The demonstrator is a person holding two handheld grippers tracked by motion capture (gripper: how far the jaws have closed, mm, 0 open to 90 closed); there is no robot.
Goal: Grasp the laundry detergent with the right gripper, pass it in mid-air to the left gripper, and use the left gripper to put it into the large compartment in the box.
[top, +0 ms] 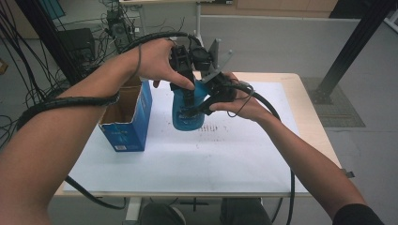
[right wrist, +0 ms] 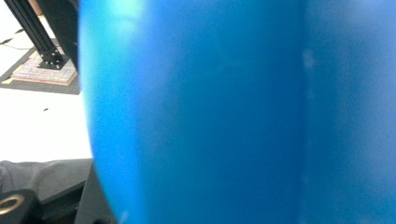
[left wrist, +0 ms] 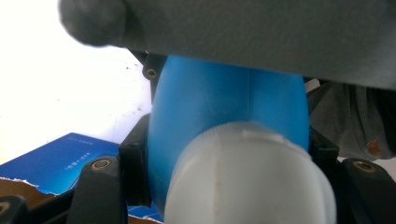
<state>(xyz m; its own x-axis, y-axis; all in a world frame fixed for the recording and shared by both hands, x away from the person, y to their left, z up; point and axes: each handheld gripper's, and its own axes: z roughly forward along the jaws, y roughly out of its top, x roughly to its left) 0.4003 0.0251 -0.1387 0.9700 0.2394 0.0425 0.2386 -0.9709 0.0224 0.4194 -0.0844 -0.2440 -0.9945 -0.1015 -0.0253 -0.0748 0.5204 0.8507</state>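
Bottle (top: 187,110), blue with a white cap (left wrist: 250,179), hangs above the white sheet (top: 225,154) near the table's (top: 309,117) middle, just right of the open blue box (top: 129,117). Both grippers clench it. The left gripper (top: 184,70) comes down from above and grips high up, by the neck; in the left gripper view its jaws flank the blue shoulder on either side, with the cap nearest the camera. The right gripper (top: 206,101) comes in from the right and clamps the body lower down; the right gripper view is up against the blue wall. The bottle's long axis runs roughly upright, along the left gripper's jaws and across the right's. By my reading, the coming move turns on that: the right steadies the body while the left, in line with the cap, works it, or lifts the bottle toward the box on its own side.
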